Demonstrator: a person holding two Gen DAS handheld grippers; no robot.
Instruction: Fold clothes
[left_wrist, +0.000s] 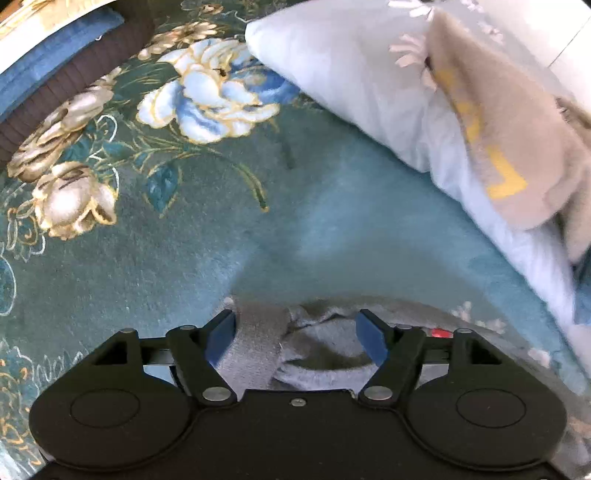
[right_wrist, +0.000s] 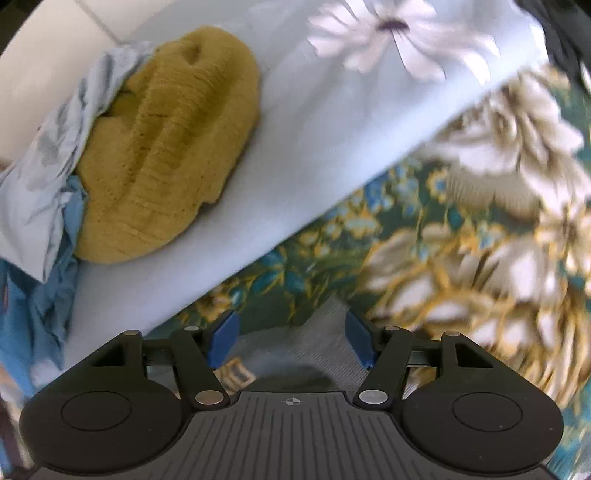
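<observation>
Both grippers hang with jaws apart over a grey garment (left_wrist: 314, 350) on a teal floral blanket (left_wrist: 221, 221): the left gripper (left_wrist: 297, 334) above bunched folds, the right gripper (right_wrist: 291, 338) above a corner. Beyond, a mustard knit (right_wrist: 170, 147) rests on pale bedding (right_wrist: 332, 122).

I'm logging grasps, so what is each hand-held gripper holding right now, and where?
Neither grips anything: the left hand-held gripper and right hand-held gripper are open, with grey garment lying between their fingers.
</observation>
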